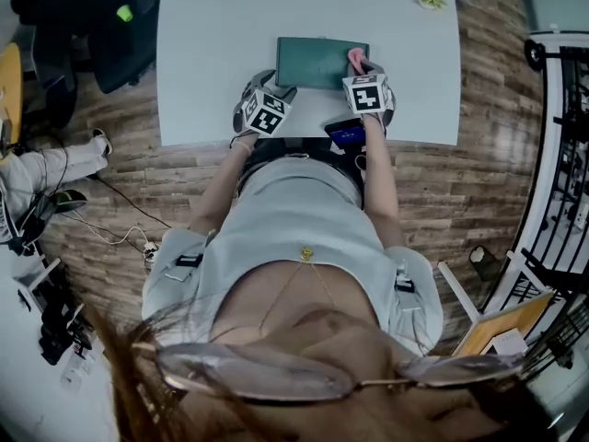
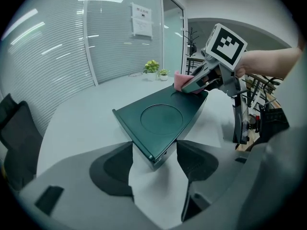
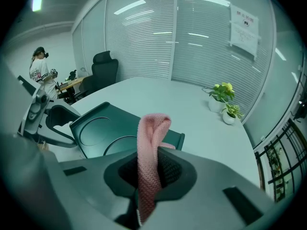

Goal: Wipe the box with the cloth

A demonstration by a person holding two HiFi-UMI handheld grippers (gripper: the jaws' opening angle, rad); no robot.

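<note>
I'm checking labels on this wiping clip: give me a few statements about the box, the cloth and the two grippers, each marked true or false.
1. The right gripper has a pink cloth pinched in its jaws. True.
2. The left gripper grips a second cloth. False: its jaws stand apart with a corner of the box between them, and there is no cloth there.
3. The box is bright red. False: it is dark green.
4. Two small potted plants stand on the table beyond the box. True.
</note>
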